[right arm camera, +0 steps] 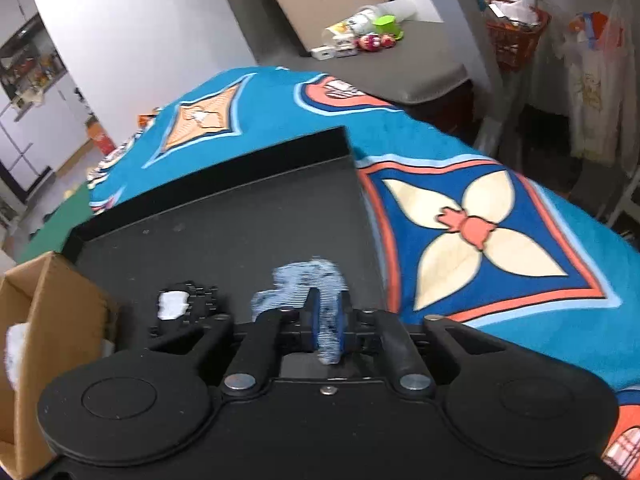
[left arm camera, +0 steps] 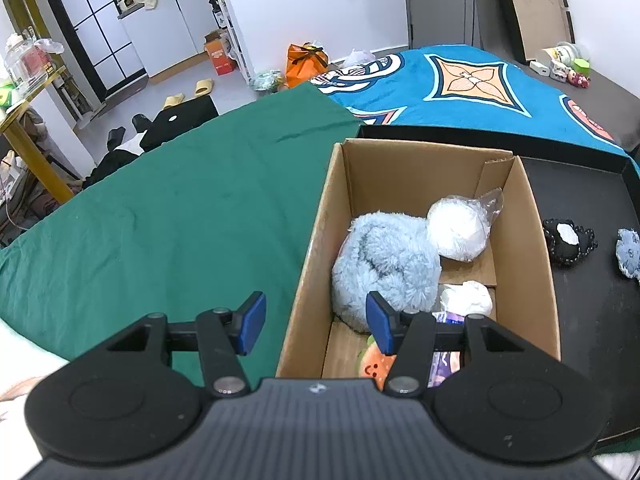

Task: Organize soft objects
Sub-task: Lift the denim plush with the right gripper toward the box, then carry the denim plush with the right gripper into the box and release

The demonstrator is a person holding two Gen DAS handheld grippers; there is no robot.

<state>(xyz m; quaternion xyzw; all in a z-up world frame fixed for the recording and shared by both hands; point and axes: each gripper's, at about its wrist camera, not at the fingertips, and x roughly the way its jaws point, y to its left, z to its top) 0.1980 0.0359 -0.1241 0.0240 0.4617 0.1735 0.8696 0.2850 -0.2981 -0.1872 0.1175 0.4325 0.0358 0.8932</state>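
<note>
Right tongs (right arm camera: 327,322) pinched the limp, light blue knitted piece (right arm camera: 304,284) by its edge, while left tongs (left arm camera: 316,322) stood apart, empty.

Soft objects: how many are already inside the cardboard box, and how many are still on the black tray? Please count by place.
Inside the cardboard box: 5 visible
On the black tray: 2, one of them pinched by the right gripper
Total: 7

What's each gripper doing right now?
Left gripper: open, holding nothing.
Right gripper: closed on the blue fabric piece.
</note>
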